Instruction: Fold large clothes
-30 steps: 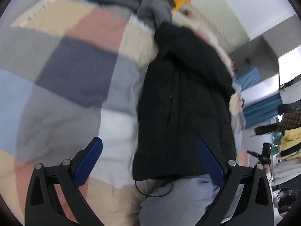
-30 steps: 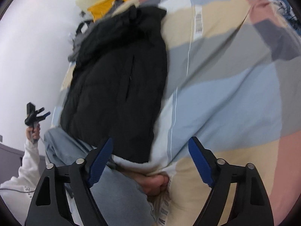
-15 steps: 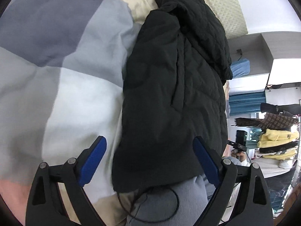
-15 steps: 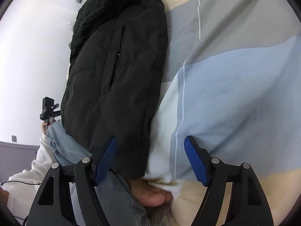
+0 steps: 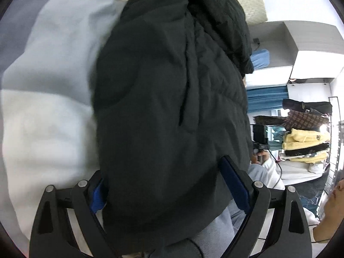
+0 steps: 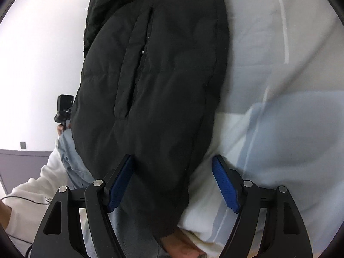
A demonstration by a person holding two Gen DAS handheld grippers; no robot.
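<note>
Now the black quilted puffer jacket (image 5: 167,111) lies on the bed's patchwork duvet (image 6: 279,107), its hem between the wide-open jaws of the left hand-held gripper (image 5: 167,185) and right hand-held gripper (image 6: 172,182), not clamped.

- The black jacket (image 5: 167,111) fills the gap between the left gripper (image 5: 167,185) fingers.
- Bare quilt (image 6: 279,107) lies open beside the jacket's right edge.
- The person's leg (image 6: 73,165) blocks the near hem.
</note>
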